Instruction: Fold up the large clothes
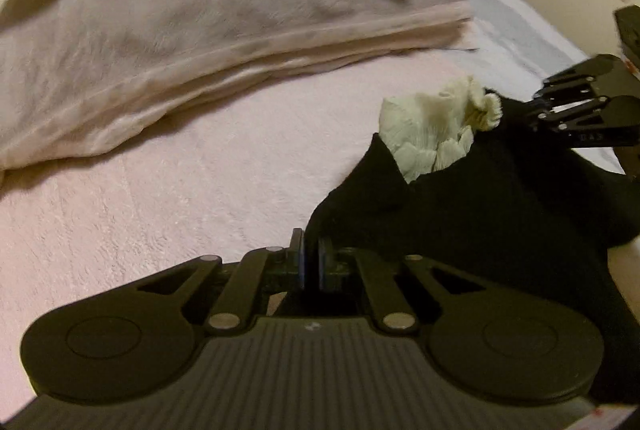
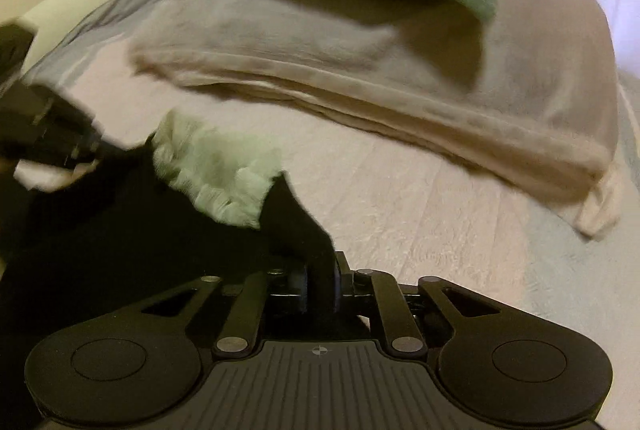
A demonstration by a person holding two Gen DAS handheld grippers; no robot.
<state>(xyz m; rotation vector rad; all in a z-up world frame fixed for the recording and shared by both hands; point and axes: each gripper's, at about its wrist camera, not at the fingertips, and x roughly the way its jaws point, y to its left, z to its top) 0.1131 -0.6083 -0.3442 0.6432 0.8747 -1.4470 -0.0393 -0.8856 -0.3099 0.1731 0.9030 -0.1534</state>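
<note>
Early stage. Black garment (image 1: 500,206) with cream lining (image 1: 432,126) bunched, unfolded, on pink bed cover (image 1: 200,190). Left gripper (image 1: 311,254) and right gripper (image 2: 320,270) each pinched tight on black edge. All folding left.

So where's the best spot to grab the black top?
Probably at its edge, near the white frilly collar, one gripper on each side. The black top hangs limp, so two spread grips on the hem keep it flat. The left gripper already pinches one edge from below, and the right gripper pinches the other, over the pink bed.
</note>
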